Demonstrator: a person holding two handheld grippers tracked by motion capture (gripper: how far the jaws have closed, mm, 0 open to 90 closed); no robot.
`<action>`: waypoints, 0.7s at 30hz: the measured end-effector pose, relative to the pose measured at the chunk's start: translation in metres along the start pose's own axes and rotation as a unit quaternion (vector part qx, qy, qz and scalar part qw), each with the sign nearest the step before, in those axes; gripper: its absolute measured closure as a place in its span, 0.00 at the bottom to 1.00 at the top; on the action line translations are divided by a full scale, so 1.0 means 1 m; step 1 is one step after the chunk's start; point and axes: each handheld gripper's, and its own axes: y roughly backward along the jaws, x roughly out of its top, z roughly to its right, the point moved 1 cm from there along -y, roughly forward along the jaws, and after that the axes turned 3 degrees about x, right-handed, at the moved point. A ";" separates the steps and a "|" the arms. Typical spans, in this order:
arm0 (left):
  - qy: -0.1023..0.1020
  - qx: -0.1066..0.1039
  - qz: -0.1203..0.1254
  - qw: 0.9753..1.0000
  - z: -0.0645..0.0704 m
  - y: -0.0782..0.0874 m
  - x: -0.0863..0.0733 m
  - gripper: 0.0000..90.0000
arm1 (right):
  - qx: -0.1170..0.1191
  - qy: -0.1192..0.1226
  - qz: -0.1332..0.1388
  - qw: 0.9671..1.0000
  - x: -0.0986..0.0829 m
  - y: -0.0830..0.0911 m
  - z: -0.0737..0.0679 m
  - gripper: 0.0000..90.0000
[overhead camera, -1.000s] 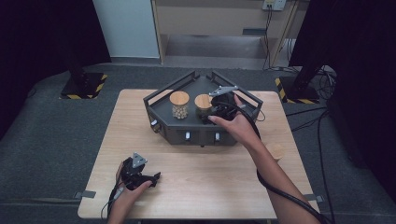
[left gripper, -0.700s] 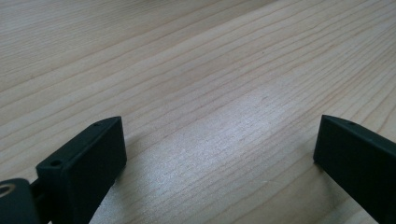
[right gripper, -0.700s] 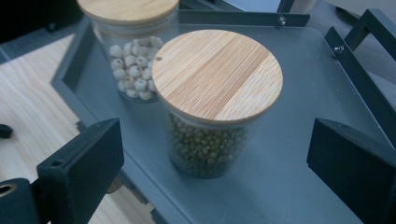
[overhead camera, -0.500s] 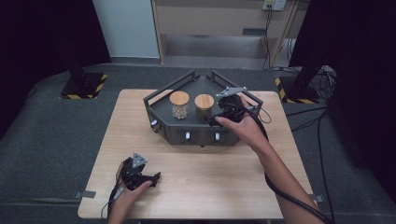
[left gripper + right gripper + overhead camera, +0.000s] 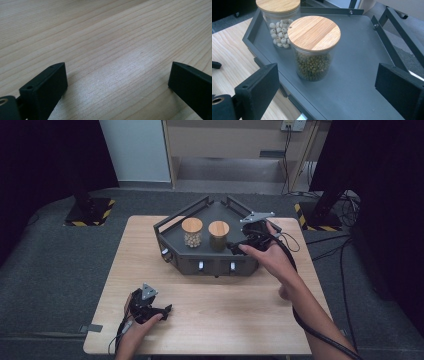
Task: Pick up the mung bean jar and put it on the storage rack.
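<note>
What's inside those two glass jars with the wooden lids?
The nearer jar holds small green beans; the farther jar holds pale round seeds. The wooden lids cover the tops, so how full each is stays hidden.

The high view looks forward and down on the whole wooden table (image 5: 215,305) from above. The left gripper view sits very low, close over the tabletop. The right gripper view looks closely into the dark tray (image 5: 362,82), shared with the high view.

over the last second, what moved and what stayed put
The right tool drew back toward the person's side and right, off the green-bean jar; its jaws are open and hold nothing. Both jars, the dark tray and the left tool on the table stayed put.
</note>
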 end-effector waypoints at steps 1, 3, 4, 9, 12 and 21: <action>0.000 0.000 0.000 1.000 0.000 0.000 0.000 0.01 | 0.001 0.000 -0.001 1.000 0.000 0.002 0.001 0.06; 0.000 0.000 0.000 1.000 0.000 0.000 0.000 0.01 | 0.002 0.001 -0.005 1.000 0.000 0.005 0.002 0.06; 0.000 0.000 0.000 1.000 0.000 0.000 0.000 0.01 | 0.001 0.002 -0.005 1.000 0.000 0.006 0.002 0.06; 0.000 0.000 0.000 1.000 0.000 0.000 0.000 0.01 | 0.003 -0.001 -0.001 1.000 -0.004 0.013 0.007 0.06; 0.000 0.000 0.000 1.000 0.000 0.000 0.000 0.01 | 0.005 0.000 -0.005 1.000 -0.006 0.017 0.010 0.05; 0.000 0.000 0.000 1.000 0.000 0.000 0.000 0.01 | 0.006 -0.007 -0.007 1.000 -0.017 0.029 0.017 0.04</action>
